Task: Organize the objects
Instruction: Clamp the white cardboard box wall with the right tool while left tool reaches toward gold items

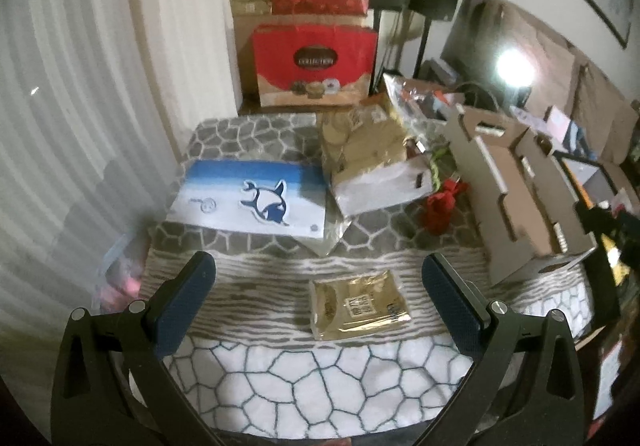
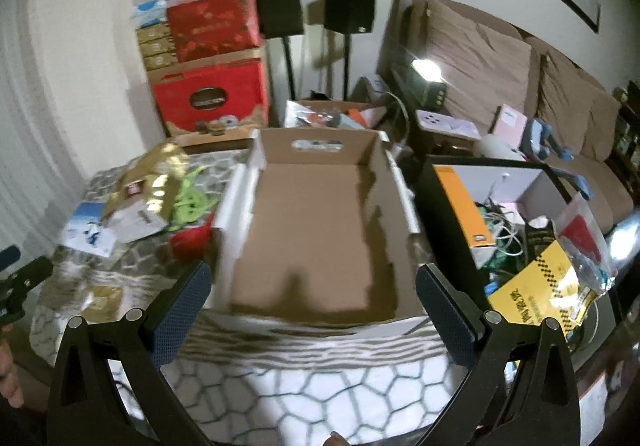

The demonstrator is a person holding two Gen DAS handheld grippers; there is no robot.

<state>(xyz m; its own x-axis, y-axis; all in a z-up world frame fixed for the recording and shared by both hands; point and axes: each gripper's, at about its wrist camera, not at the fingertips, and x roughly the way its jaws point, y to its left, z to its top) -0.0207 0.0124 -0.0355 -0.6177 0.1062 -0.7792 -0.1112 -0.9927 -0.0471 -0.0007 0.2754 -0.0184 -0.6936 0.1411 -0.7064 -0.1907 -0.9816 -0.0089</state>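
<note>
A flat gold packet [image 1: 358, 304] lies on the stone-patterned cloth [image 1: 320, 374], between the wide-apart fingers of my left gripper [image 1: 318, 266], which is open and holds nothing. Behind it lie a blue-and-white box with a whale picture [image 1: 252, 198], a pile of gold and white packets [image 1: 368, 162] and a red item [image 1: 442, 206]. An open cardboard box [image 2: 320, 230], empty inside, stands in front of my right gripper [image 2: 314, 278], which is open too. The gold packet [image 2: 102, 300] shows blurred at the right wrist view's left, near the left gripper's tip [image 2: 10, 258].
Red gift boxes [image 1: 316, 62] are stacked against the back wall beside two black speakers [image 2: 316, 6]. A black bin [image 2: 520, 214] of cables and papers stands right of the cardboard box. A brown sofa [image 2: 500, 74] fills the right. A green item [image 2: 192, 202] lies left of the box.
</note>
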